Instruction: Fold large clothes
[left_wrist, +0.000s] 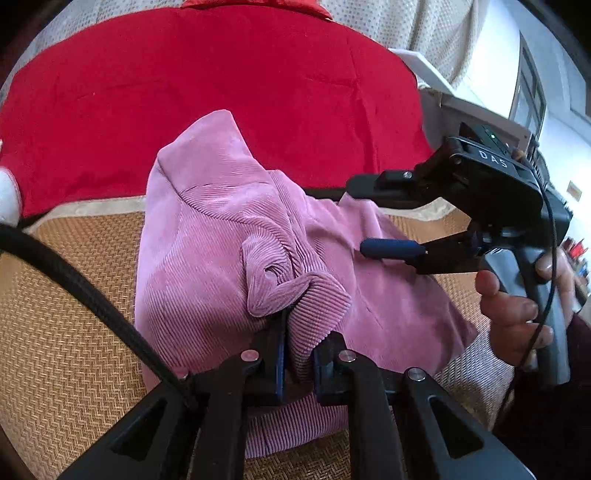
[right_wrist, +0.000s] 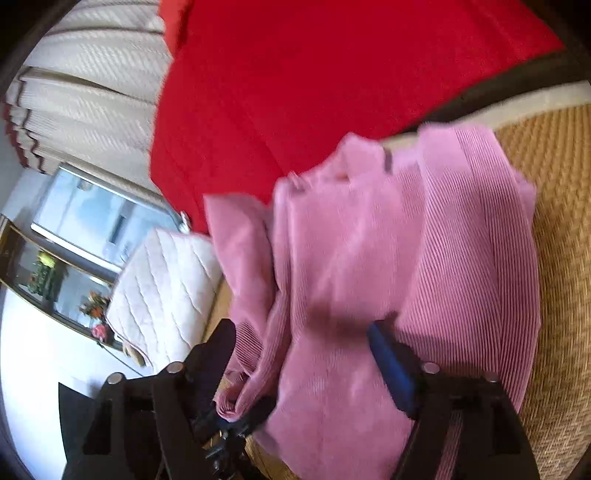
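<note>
A pink corduroy garment (left_wrist: 207, 251) lies bunched on a woven straw mat (left_wrist: 66, 295). My left gripper (left_wrist: 299, 332) is shut on a raised fold of the pink garment near its front edge. My right gripper (left_wrist: 373, 218) shows in the left wrist view at the right, open, its fingers spread over the garment's right part. In the blurred right wrist view the right gripper (right_wrist: 306, 328) is open with the pink garment (right_wrist: 424, 258) lying between and under its fingers.
A red blanket (left_wrist: 221, 92) covers the far part of the surface. A black cable (left_wrist: 74, 280) crosses the left of the left wrist view. A white quilted cushion (right_wrist: 162, 291) and a window lie to the left in the right wrist view.
</note>
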